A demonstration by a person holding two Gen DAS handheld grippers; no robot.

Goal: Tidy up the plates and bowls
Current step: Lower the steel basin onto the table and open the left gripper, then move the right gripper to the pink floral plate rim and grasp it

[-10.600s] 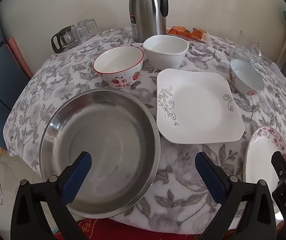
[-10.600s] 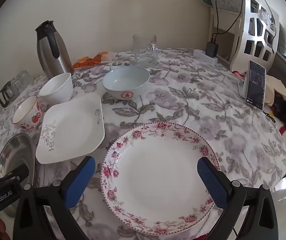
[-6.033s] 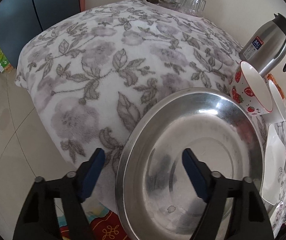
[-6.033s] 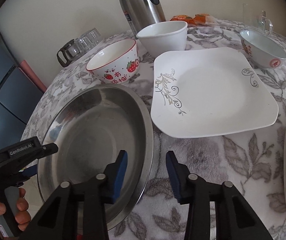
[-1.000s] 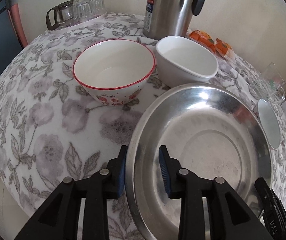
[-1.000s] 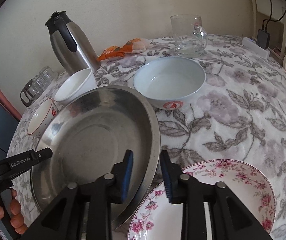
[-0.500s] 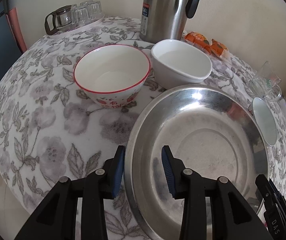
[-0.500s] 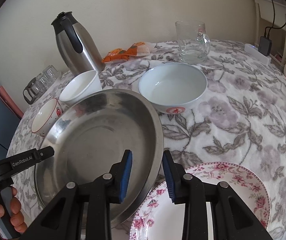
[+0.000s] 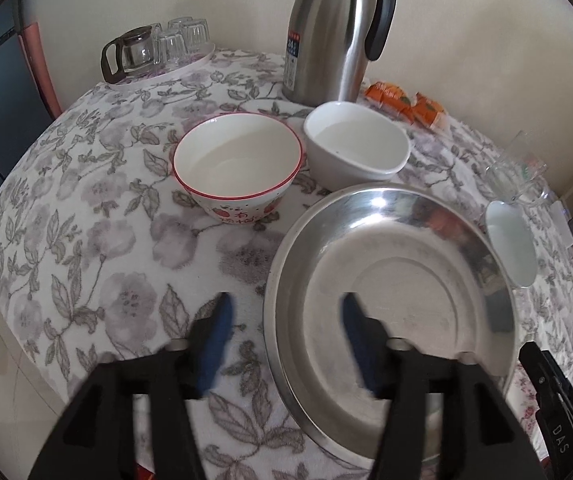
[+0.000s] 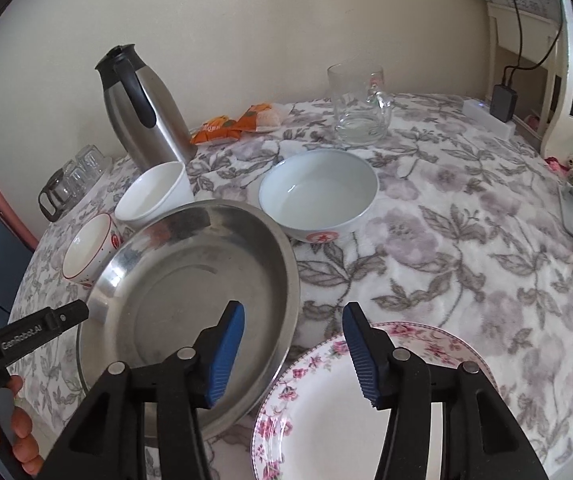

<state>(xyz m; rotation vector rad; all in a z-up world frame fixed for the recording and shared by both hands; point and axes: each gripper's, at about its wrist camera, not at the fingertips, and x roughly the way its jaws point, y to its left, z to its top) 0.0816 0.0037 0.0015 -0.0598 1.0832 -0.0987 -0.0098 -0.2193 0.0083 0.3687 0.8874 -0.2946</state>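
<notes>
Steel pan (image 9: 390, 312) sat flat on the floral tabletop (image 9: 86, 208), apparently stacked on something white just peeking out at its near edge in the right wrist view, can't tell what. Both grips were off it: left hand-held gripper (image 9: 284, 320) and right hand-held gripper (image 10: 292, 344) had jaws opening, each straddling the pan rim with pads clear of the metal. Floral plate (image 10: 366, 412) lay just beside the pan on the right; white bowl with red mark (image 10: 318, 204), plain white bowl (image 9: 356, 152) and strawberry bowl (image 9: 238, 168) sat behind it. Risks, my read: the pan looked seated off-centre, so stacking more on it could rock or slide it; the plush cloth gives soft footing; bowls crowd the pan's far rim, so a nudge could knock them. Thermos (image 9: 334, 36), glass mug (image 10: 360, 104), snack packets (image 10: 238, 122) at the back by a cream wall.
</notes>
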